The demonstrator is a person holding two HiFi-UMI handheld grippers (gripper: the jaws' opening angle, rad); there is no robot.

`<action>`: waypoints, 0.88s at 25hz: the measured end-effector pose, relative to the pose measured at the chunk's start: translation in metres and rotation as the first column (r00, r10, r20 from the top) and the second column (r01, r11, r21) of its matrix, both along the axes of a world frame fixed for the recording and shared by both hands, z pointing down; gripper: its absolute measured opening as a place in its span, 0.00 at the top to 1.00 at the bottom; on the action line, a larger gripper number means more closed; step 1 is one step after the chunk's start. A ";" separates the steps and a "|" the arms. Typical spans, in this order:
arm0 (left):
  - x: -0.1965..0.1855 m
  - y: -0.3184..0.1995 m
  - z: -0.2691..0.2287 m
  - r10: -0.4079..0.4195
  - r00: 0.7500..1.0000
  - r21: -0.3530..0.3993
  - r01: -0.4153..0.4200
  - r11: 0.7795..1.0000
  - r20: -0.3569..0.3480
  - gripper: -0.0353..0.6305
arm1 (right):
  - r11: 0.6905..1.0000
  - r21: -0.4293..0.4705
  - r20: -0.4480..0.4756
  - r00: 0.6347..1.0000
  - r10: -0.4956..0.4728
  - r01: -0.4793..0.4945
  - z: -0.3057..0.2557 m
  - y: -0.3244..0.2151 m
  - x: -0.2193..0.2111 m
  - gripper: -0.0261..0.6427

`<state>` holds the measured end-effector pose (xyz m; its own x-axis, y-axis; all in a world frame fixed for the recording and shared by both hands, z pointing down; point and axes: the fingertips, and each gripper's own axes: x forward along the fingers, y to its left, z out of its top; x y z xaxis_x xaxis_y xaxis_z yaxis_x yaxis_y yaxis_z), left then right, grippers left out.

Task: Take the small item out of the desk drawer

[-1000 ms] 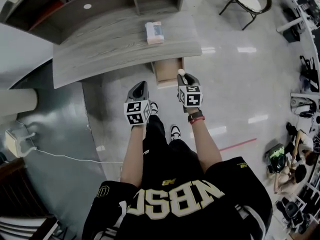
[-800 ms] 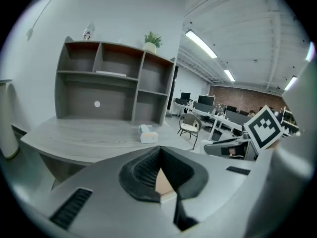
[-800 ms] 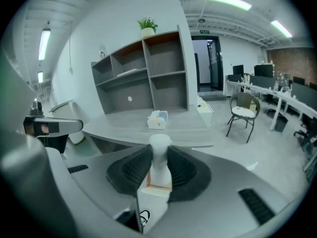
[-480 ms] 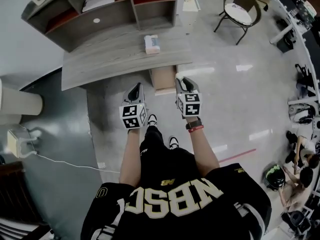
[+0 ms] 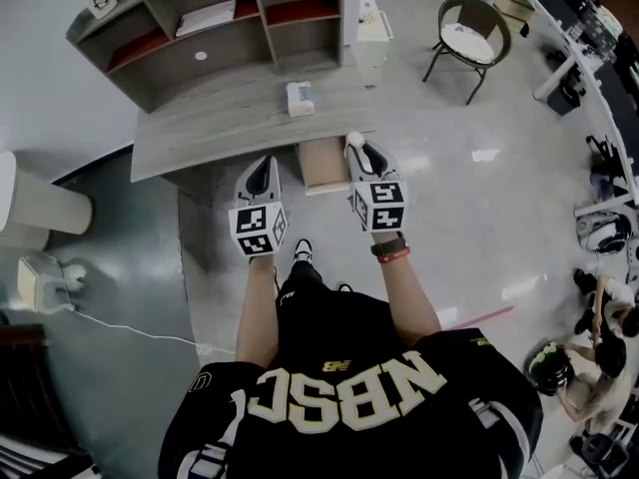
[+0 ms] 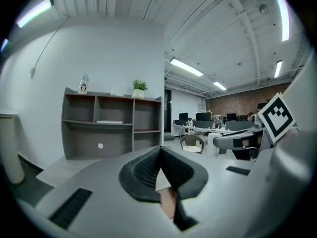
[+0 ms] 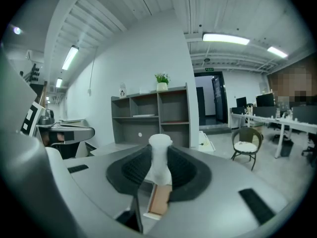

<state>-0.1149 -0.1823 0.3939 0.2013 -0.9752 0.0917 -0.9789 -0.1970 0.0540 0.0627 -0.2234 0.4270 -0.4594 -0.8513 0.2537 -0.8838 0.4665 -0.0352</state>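
**Small item is sitting in the right gripper**

Head view: the right gripper is holding the small white item near the open drawer (so it seems already out).

Left gripper view: the left gripper is keeping its jaws together, empty.

Right gripper view: the jaws are pinching the item's narrow waist, and its long axis is running along them.

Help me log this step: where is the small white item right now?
The small white item is gripped between the right gripper's jaws, near the head view's centre, just above the open drawer under the desk's front edge.
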 end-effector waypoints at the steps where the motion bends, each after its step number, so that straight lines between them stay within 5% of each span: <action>1: 0.000 0.003 -0.008 -0.002 1.000 0.018 0.002 1.000 0.001 0.93 | 1.000 0.018 0.006 1.000 -0.002 0.002 -0.009 0.002 0.001 0.80; 10: 0.009 0.020 -0.057 -0.007 1.000 0.148 0.005 0.989 0.014 0.93 | 0.985 0.173 -0.006 1.000 0.030 -0.029 -0.063 0.018 0.013 0.81; 22: 0.005 0.015 -0.058 -0.005 1.000 0.146 0.005 0.989 -0.002 0.93 | 0.988 0.152 0.013 1.000 -0.014 0.012 -0.069 0.018 0.002 0.80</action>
